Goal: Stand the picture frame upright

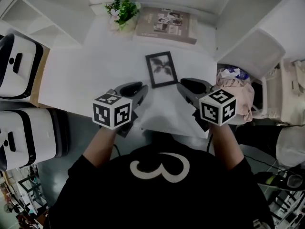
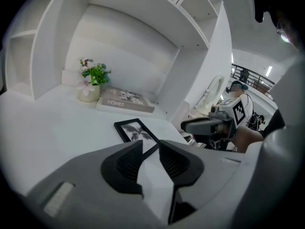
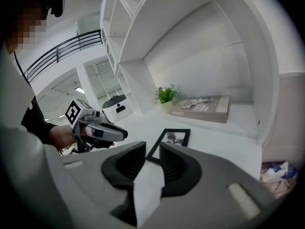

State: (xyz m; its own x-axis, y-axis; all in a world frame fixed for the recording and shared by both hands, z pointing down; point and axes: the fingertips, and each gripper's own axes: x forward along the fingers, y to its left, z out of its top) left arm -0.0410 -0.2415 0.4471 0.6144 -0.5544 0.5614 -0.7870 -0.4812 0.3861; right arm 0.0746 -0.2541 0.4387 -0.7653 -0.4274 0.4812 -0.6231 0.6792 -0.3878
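"Where is the picture frame [image 1: 161, 69] lying?"

"Flat on the white table [image 1: 86, 75], long side running away from the person. Its near end is sitting between the left gripper [image 1: 137, 89] and the right gripper [image 1: 189, 86], neither one nearer."

"Gripping anything?"

"No. The gripper views are showing both pairs of jaws slightly parted and empty. Only the head view is showing the flanking."

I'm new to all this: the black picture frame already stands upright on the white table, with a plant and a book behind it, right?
No: the picture frame lies flat on the white table, face up, as the head view shows. The plant and the book are indeed behind it.
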